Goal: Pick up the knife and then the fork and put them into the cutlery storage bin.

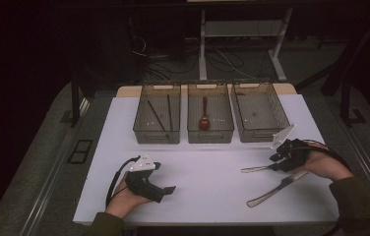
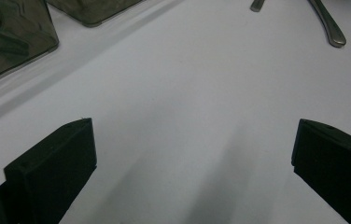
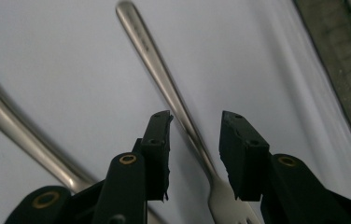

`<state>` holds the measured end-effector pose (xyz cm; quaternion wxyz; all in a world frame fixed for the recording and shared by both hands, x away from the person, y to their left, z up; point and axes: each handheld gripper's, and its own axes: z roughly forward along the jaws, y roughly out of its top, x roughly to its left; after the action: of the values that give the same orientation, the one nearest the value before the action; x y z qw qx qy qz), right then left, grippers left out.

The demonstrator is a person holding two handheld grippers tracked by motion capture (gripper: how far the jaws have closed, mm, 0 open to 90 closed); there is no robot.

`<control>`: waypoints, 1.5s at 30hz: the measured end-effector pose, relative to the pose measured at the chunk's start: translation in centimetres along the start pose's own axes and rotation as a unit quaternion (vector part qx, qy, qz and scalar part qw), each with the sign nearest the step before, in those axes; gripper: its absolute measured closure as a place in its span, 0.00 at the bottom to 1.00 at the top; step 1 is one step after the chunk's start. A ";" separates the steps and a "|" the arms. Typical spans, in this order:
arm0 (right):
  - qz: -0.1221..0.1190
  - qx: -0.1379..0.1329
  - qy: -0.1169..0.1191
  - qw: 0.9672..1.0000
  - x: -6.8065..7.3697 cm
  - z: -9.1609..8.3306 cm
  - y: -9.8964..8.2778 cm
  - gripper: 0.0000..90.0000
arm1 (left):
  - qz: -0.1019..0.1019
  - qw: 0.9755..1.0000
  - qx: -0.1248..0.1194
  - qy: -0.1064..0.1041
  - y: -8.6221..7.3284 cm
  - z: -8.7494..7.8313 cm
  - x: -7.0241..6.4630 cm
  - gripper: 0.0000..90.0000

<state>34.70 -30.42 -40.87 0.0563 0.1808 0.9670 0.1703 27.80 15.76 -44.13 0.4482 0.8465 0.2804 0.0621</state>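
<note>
A metal fork [image 1: 254, 168] lies on the white table [image 1: 207, 172] at the right, and a metal knife [image 1: 276, 189] lies just in front of it. My right gripper [image 1: 275, 162] is low over the fork. In the right gripper view its jaws [image 3: 194, 121] stand open on either side of the fork's handle [image 3: 173, 93], with a gap on both sides. The knife's handle [image 3: 15, 130] runs past on the left. My left gripper [image 1: 164, 178] rests at the front left, open wide over bare table [image 2: 194, 135].
Three translucent bins stand in a row at the back. The left bin [image 1: 157, 133] holds dark chopsticks [image 1: 154, 115], the middle bin [image 1: 210, 135] a red spoon [image 1: 204, 119], and the right bin [image 1: 285, 118] nothing. The table's front edge is close to both hands.
</note>
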 end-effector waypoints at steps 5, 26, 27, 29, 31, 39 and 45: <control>-0.023 0.047 0.011 0.999 -0.6 0.6 0.0 0.71 | 0.000 1.000 0.001 -0.001 0.0 0.0 0.0 0.00; -0.063 0.098 0.022 0.993 -0.4 1.7 1.2 0.94 | 0.001 1.000 0.006 -0.003 0.0 0.1 0.0 0.00; -0.060 0.091 0.022 0.994 -0.4 1.6 1.1 0.94 | 0.001 1.000 0.006 -0.003 0.0 0.1 0.0 0.00; -0.051 0.076 0.015 0.996 -0.6 1.4 0.9 0.94 | 0.001 1.000 0.006 -0.003 -0.1 0.1 0.0 0.00; -0.038 0.058 0.012 0.998 -0.8 1.1 0.7 0.94 | 0.001 1.000 0.005 -0.003 -0.1 0.1 0.0 0.00; 0.030 -0.018 0.000 0.999 -1.1 -0.6 -0.6 0.94 | -0.001 1.000 0.004 -0.004 -0.1 0.0 0.1 0.00; 0.095 -0.082 -0.003 0.992 -0.7 -2.1 -1.2 0.94 | 0.000 1.000 -0.005 -0.003 0.0 -0.1 0.0 0.00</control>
<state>34.62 -32.36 -39.26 0.0575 0.2672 0.9281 0.2528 27.77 15.84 -44.11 0.4538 0.8443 0.2783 0.0609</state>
